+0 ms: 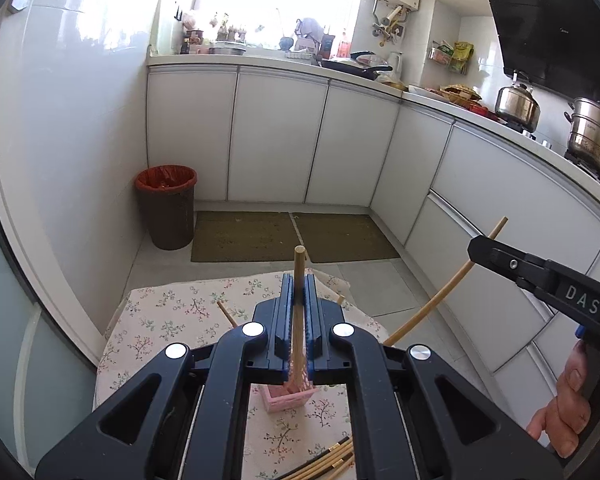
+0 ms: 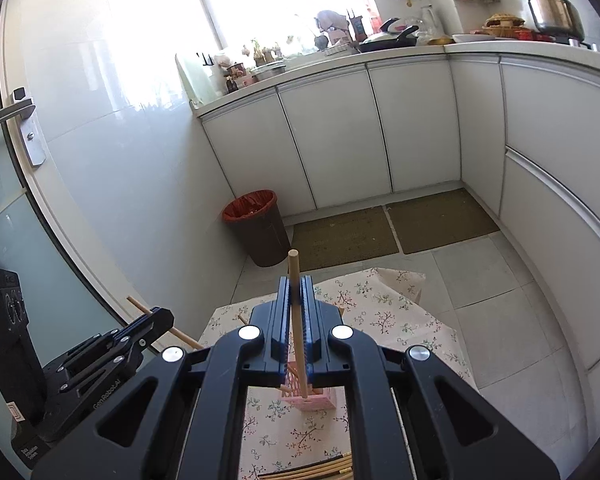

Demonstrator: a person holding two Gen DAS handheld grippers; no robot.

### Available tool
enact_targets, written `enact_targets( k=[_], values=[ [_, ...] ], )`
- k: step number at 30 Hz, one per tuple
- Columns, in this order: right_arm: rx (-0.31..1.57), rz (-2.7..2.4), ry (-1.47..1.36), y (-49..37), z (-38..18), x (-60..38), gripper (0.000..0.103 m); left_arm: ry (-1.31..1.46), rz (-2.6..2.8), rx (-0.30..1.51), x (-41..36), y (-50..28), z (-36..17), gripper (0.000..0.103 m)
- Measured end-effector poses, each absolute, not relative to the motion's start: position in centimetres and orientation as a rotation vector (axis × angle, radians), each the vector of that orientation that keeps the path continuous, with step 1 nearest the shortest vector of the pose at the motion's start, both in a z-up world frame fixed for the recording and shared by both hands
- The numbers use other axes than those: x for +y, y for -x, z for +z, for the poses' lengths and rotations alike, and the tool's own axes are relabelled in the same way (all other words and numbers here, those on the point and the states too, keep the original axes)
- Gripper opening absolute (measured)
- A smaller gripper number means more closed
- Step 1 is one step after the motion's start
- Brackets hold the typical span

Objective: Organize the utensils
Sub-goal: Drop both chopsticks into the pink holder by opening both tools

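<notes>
So both grippers, left [image 1: 299, 300] & right [image 2: 296, 300], pinched one chopstick [image 1: 299, 276] each; best lowered upright into the near pink holder [image 1: 288, 398].

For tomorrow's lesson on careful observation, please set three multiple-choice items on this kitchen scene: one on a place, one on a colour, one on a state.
1. Where does the pink holder stand?
A. on the floral tablecloth
B. on the kitchen counter
C. inside the waste bin

2. What colour is the liner of the waste bin?
A. blue
B. red
C. white

3. What is the state of the left gripper?
A. open and empty
B. shut on a metal spoon
C. shut on a wooden chopstick

Answers:
1 A, the holder sits on the flowered cloth below both grippers.
2 B, a red bag is folded over the dark bin's rim.
3 C, the left wrist view shows the stick clamped between closed jaws. The right gripper likewise grips another chopstick.
</notes>
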State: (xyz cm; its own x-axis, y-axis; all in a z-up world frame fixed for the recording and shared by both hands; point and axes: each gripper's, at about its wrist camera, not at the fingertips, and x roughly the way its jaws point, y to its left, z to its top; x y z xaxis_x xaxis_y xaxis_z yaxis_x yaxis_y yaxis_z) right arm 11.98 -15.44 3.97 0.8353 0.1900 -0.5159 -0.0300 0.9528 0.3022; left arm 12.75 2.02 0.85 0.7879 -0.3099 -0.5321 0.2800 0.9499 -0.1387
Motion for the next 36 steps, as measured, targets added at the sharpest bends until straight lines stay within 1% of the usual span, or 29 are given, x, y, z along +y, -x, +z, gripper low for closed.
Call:
enact_targets(
  k=[5,9,11,13,19,21,25,28,33,34,35,36],
  values=[
    [0.579,0.116,-0.285,-13.6,2.5,-15.2,0.006,0.038,-0.267,0.599,1.6,-15.0,-1.8,0.004],
    [0.609,0.108,-0.293,-14.6,0.8,-15.1,0.006,0.067,-0.255,0.694,1.6,-16.8,-5.3,0.006],
    [0.622,0.103,-0.289,-15.1,0.2,-15.0,0.006,0.115,-0.273,0.710,2.3,-16.9,-6.0,0.022],
    [0.628,0.098,-0.281,-15.5,-0.2,-14.9,0.006,0.158,-0.275,0.683,3.1,-16.5,-5.7,0.028],
    [0.631,0.091,-0.268,-16.5,-1.2,-14.2,0.006,0.228,-0.246,0.607,5.6,-15.0,-3.5,0.031],
    [0.639,0.091,-0.264,-17.0,-1.7,-13.7,0.006,0.246,-0.231,0.585,6.4,-14.3,-3.1,0.035],
    [0.648,0.096,-0.250,-17.9,-3.6,-12.6,0.006,0.268,-0.208,0.574,7.7,-13.1,-3.1,0.036],
    [0.666,0.116,-0.239,-18.5,-5.2,-11.7,0.010,0.241,-0.184,0.588,7.8,-12.8,-3.6,0.036],
    [0.666,0.095,-0.225,-17.9,-5.9,-12.0,0.011,0.226,-0.170,0.623,7.9,-12.2,-4.7,0.036],
    [0.662,0.093,-0.226,-17.6,-5.8,-12.3,0.014,0.222,-0.173,0.631,7.8,-12.0,-4.9,0.037],
    [0.656,0.085,-0.225,-17.1,-5.7,-12.5,0.022,0.219,-0.178,0.636,7.7,-11.8,-5.1,0.040],
    [0.647,0.075,-0.225,-16.7,-5.6,-12.9,0.027,0.215,-0.183,0.642,7.4,-11.6,-5.2,0.042]
  ],
)
